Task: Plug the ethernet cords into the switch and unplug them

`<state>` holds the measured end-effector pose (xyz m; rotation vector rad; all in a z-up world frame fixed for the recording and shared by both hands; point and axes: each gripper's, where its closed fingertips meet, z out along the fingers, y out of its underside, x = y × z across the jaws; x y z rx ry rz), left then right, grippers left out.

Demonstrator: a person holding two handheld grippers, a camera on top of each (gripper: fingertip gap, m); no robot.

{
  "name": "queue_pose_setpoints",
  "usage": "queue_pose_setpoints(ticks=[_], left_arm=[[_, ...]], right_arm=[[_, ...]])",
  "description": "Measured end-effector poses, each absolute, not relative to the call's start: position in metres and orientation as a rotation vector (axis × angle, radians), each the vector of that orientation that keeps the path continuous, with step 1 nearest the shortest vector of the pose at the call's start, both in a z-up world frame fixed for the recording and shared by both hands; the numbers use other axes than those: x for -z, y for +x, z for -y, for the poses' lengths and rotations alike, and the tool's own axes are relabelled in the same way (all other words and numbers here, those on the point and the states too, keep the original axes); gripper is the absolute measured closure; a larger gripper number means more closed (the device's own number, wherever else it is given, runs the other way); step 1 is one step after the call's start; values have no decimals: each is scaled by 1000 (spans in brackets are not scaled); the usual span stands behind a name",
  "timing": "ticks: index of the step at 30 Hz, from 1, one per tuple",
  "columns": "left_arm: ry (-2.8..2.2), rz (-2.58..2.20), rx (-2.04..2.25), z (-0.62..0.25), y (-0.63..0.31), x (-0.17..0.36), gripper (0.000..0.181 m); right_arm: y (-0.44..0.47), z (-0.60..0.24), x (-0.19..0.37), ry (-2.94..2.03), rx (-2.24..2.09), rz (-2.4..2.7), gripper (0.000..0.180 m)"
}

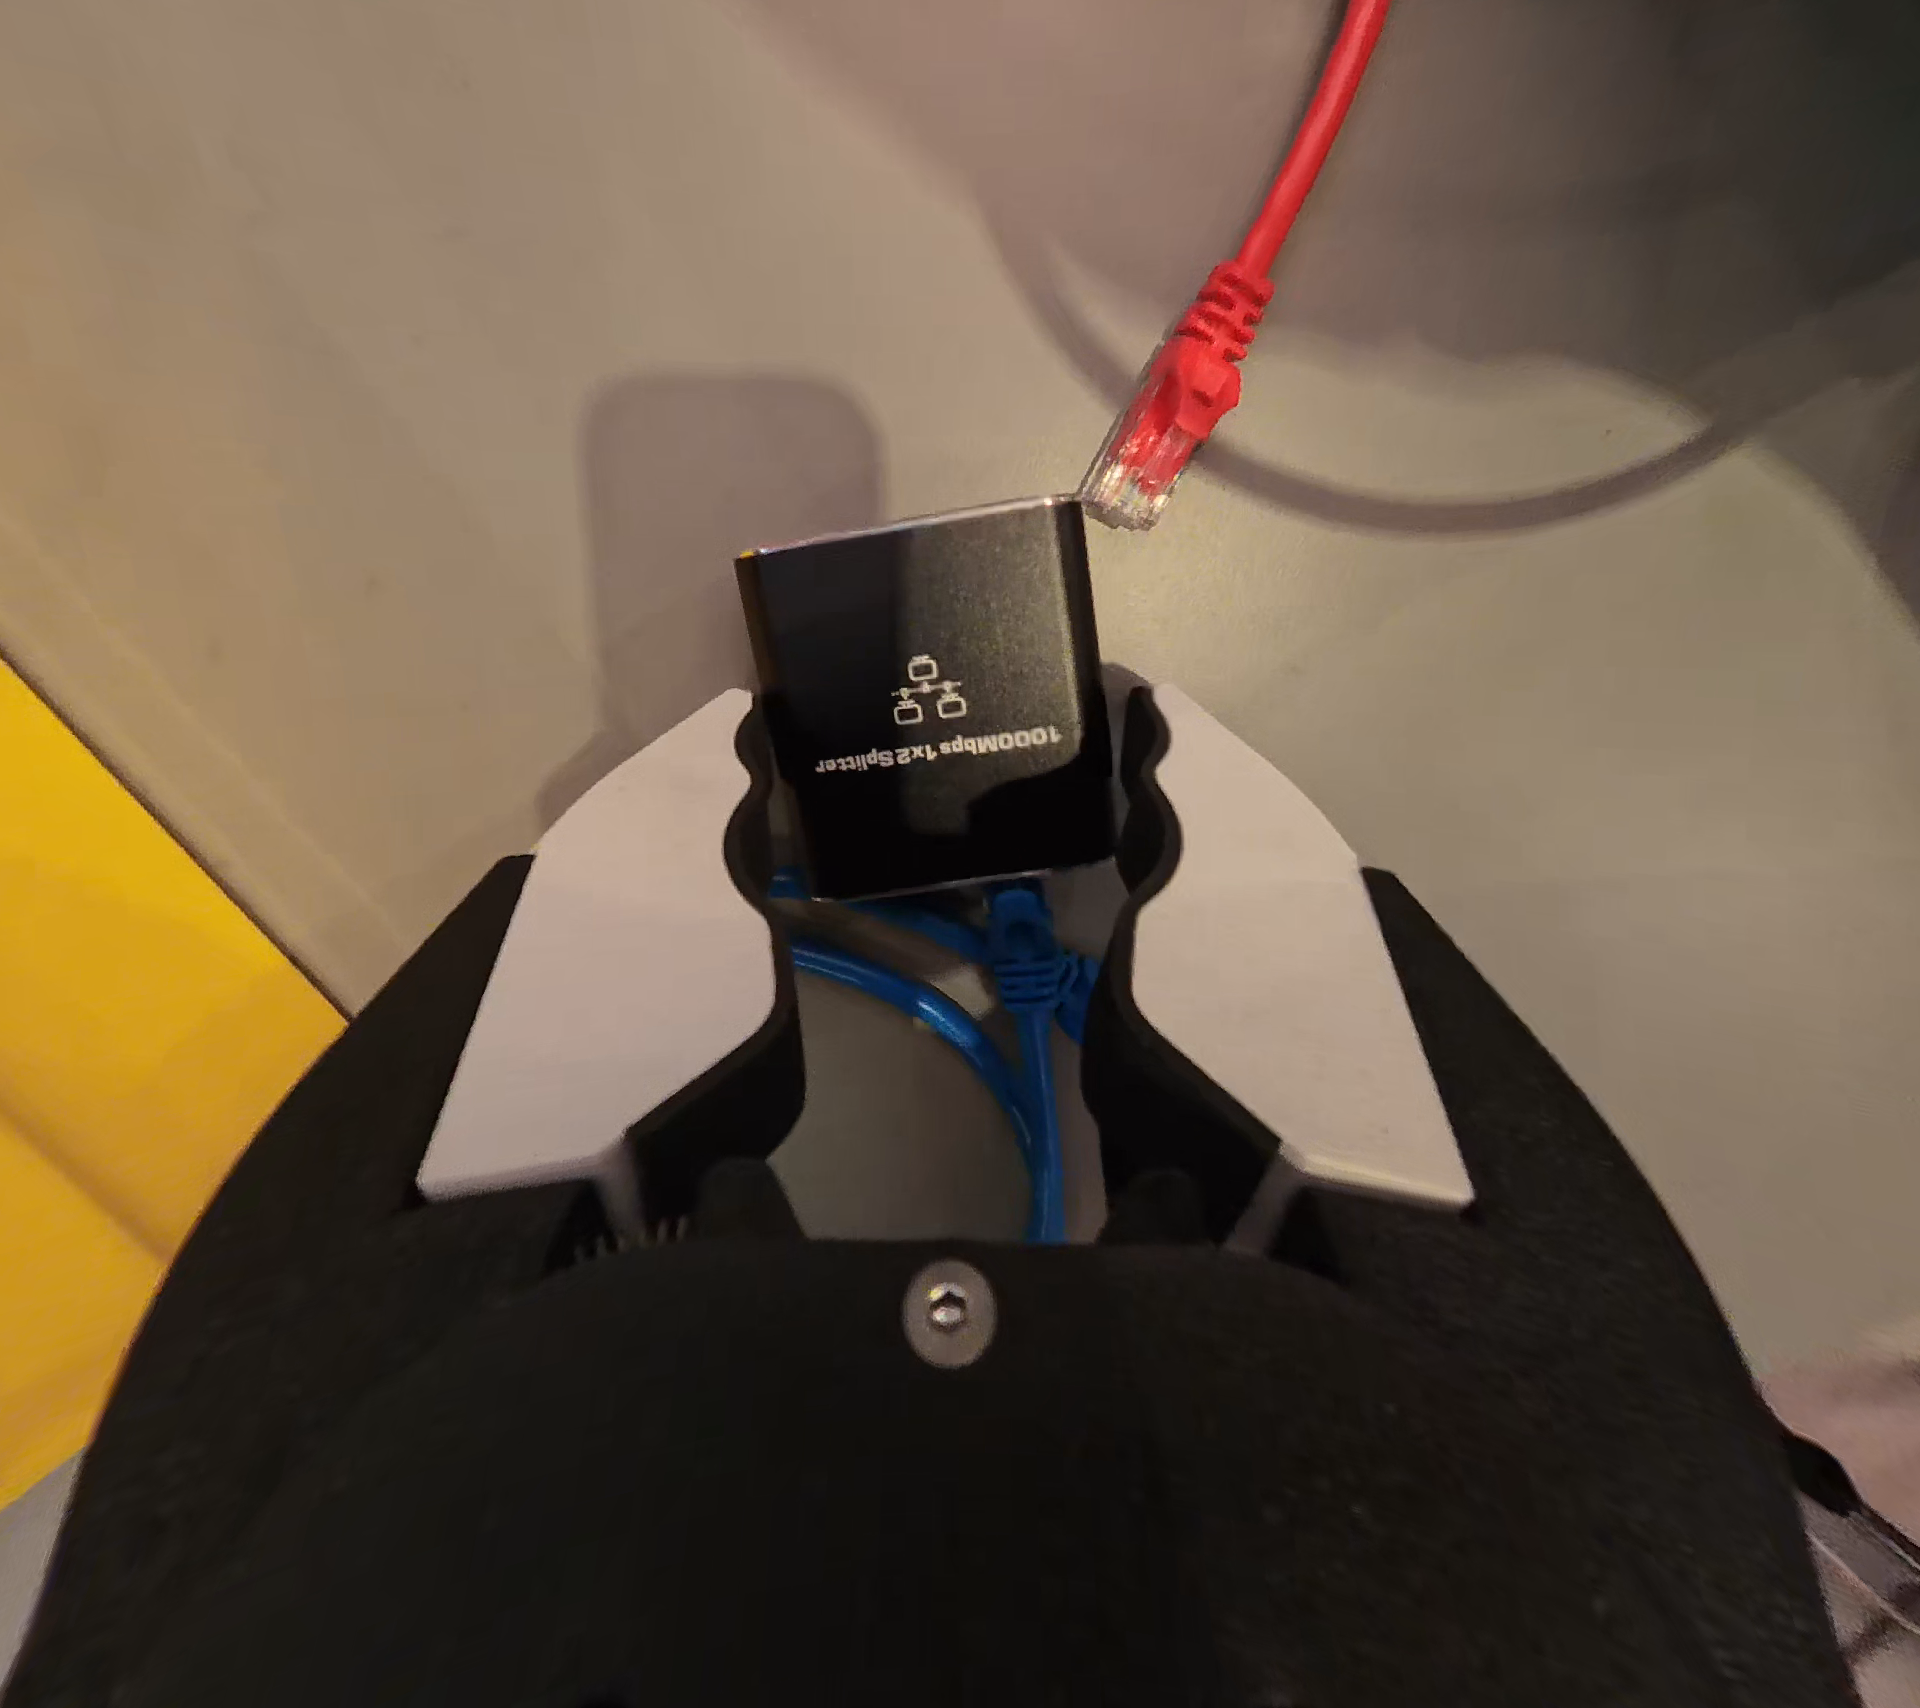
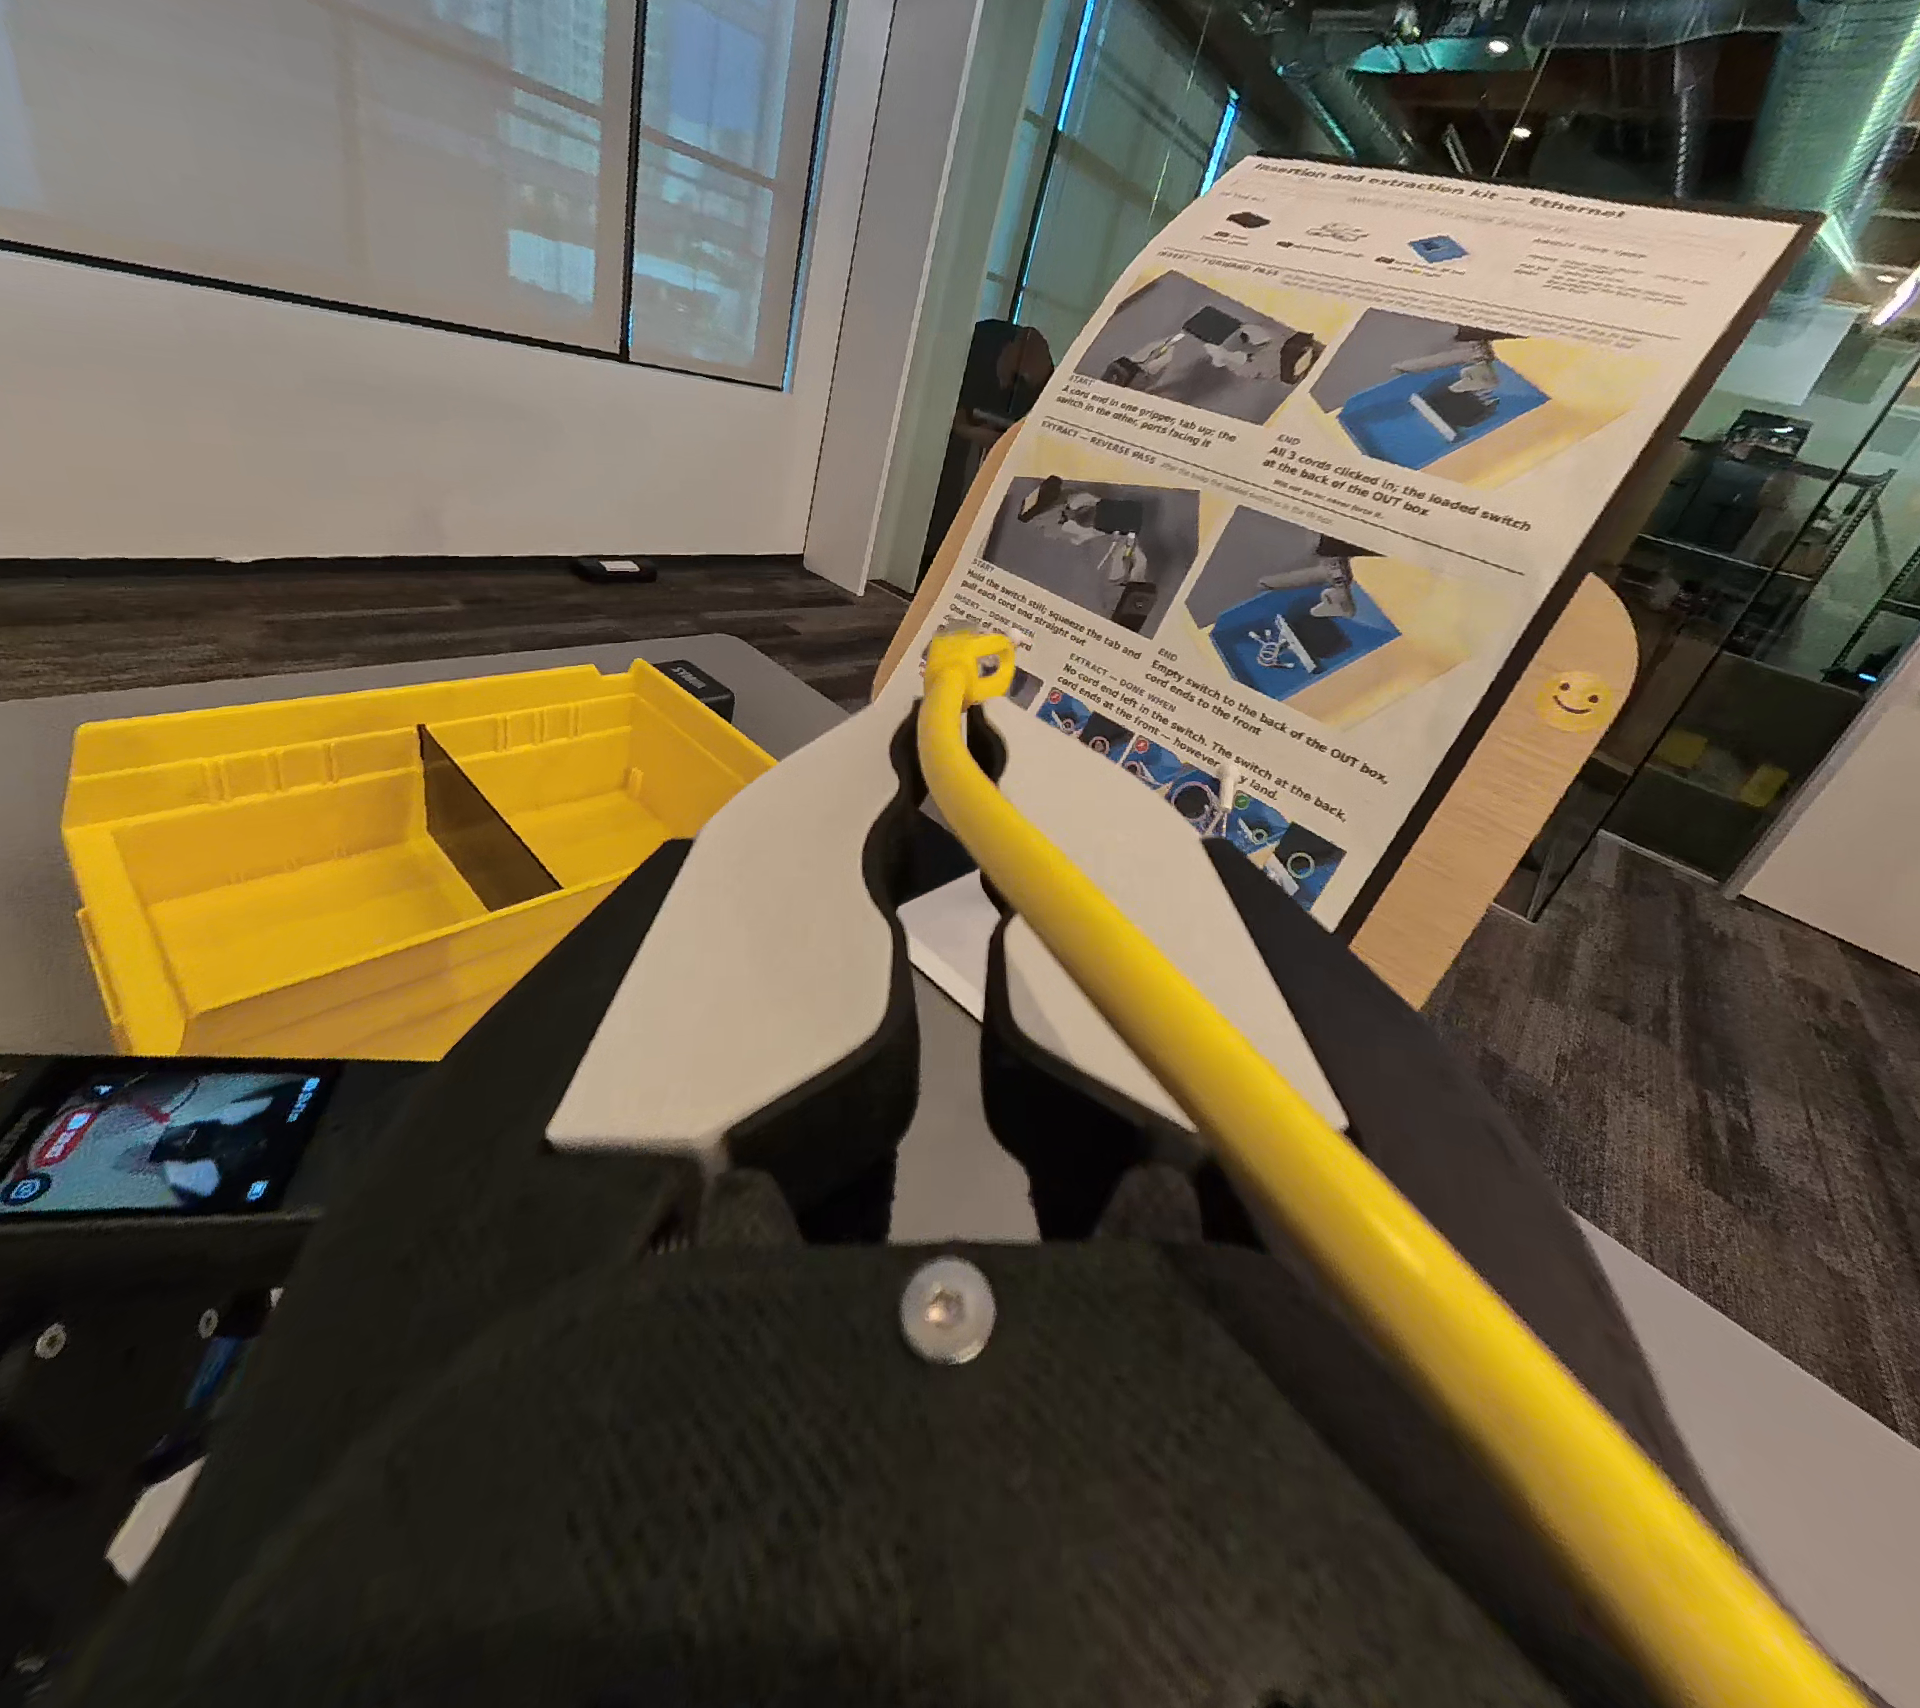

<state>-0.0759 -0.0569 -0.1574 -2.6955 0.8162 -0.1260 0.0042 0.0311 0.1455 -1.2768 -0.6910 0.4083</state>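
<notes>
In the left wrist view my left gripper (image 1: 940, 708) is shut on the black switch (image 1: 925, 723), which sticks out forward past the fingertips. A blue cord (image 1: 1029, 983) with its boot runs into the switch's near end, between the fingers. A red cord (image 1: 1340, 89) hangs from the top edge. Its clear plug (image 1: 1132, 469) sits at the switch's far right corner, outside any port. In the right wrist view my right gripper (image 2: 951, 723) is shut on a yellow cord (image 2: 1195, 1004), whose plug end (image 2: 966, 656) pokes out past the fingertips.
A grey table (image 1: 416, 204) lies under the switch. An empty yellow bin (image 2: 364, 837) with a black divider stands left of the right gripper and also shows in the left wrist view (image 1: 94, 931). A leaning instruction board (image 2: 1351, 515) stands ahead on the right. The left gripper's screen (image 2: 156, 1139) shows at lower left. The gap from one gripper's tips to the other's is roughly 30 cm.
</notes>
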Motion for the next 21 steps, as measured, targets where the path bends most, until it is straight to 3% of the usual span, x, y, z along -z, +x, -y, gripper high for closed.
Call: queue_pose_setpoints(ticks=[3,7,15,19,21], left_arm=[[-2710,-779,236,63,-74,153,98],[-2514,-698,497,64,-67,102,104],[-1674,-464,1343,62,-79,-105,116],[-1573,-562,1554,68,-79,-138,112],[-1495,-615,1677,79,-75,-152,121]], right_arm=[[0,-25,-149,-1226,-421,725,172],[-8,-9,-158,-1084,-422,792,172],[-43,41,-160,-771,-363,1001,173],[-60,69,-161,-655,-430,1054,173],[-66,78,-160,-619,-483,1073,173]])
